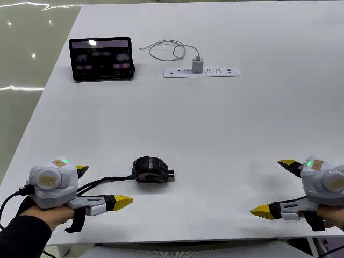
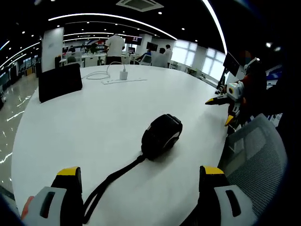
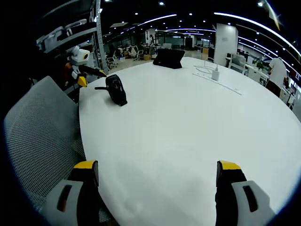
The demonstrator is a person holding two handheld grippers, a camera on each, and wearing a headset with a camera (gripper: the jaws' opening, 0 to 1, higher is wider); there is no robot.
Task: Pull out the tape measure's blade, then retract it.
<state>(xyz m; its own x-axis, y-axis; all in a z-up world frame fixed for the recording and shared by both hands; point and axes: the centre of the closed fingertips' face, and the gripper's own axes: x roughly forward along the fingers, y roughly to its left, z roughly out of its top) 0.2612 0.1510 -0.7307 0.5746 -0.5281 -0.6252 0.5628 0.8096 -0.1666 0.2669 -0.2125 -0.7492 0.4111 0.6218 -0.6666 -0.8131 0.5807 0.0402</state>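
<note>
I see the black tape measure (image 1: 152,170) lying on the white bench (image 1: 226,129), my left tongs (image 1: 103,185) released and spread wide just left of it, my right tongs (image 1: 274,187) equally released, well off to its right.
</note>
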